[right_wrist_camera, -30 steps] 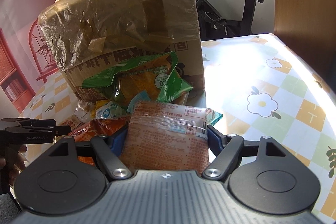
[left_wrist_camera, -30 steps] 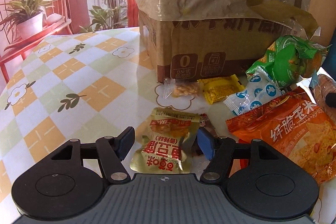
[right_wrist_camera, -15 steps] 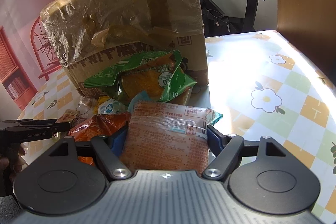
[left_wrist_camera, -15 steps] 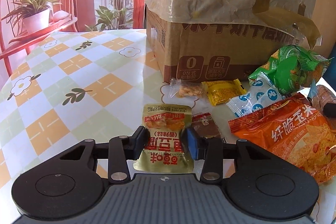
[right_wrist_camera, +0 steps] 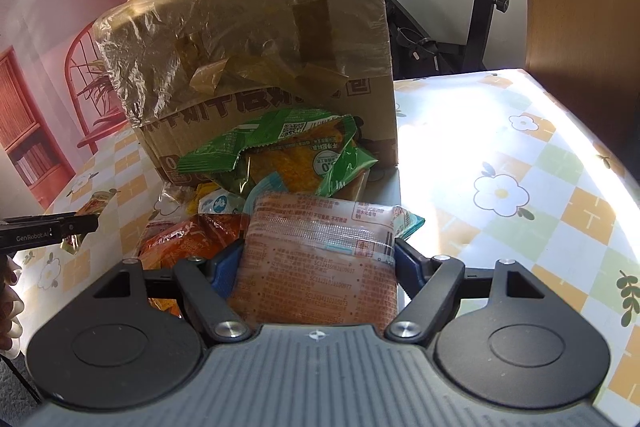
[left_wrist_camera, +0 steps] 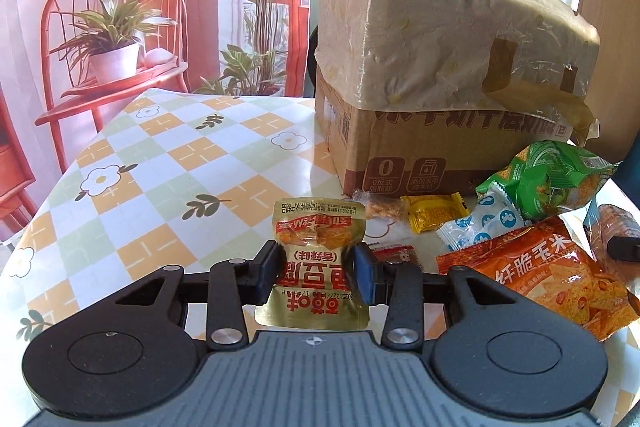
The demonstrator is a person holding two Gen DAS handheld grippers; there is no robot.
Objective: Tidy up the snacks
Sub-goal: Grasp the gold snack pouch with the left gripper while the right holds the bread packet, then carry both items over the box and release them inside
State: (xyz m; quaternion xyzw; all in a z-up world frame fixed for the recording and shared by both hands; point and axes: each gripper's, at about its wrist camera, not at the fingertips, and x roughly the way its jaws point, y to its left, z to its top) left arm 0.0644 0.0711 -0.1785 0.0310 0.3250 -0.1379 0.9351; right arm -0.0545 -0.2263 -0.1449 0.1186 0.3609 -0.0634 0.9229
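Note:
My left gripper (left_wrist_camera: 316,269) is shut on a gold snack pouch (left_wrist_camera: 318,227), its blue pads pinching the pouch's middle, and the pouch hangs clear above the checked tablecloth (left_wrist_camera: 168,187). My right gripper (right_wrist_camera: 318,263) is shut on a flat orange-pink packet (right_wrist_camera: 316,231) with printed text, held over the snack pile. Behind both stands a cardboard box (left_wrist_camera: 440,147) with its top wrapped in plastic film. In the right wrist view the gold pouch (right_wrist_camera: 94,205) shows at the far left.
Loose snacks lie in front of the box: a green bag (left_wrist_camera: 548,179), an orange corn-chip bag (left_wrist_camera: 552,275), a yellow packet (left_wrist_camera: 434,213) and a blue-and-white packet (left_wrist_camera: 480,227). A red plant stand (left_wrist_camera: 112,79) stands past the table's far left edge. A wooden panel (right_wrist_camera: 580,7) rises at right.
My left gripper's jaws closed onto the gold pouch, then rose with it, so the pouch left the table. The right gripper kept still with its packet.

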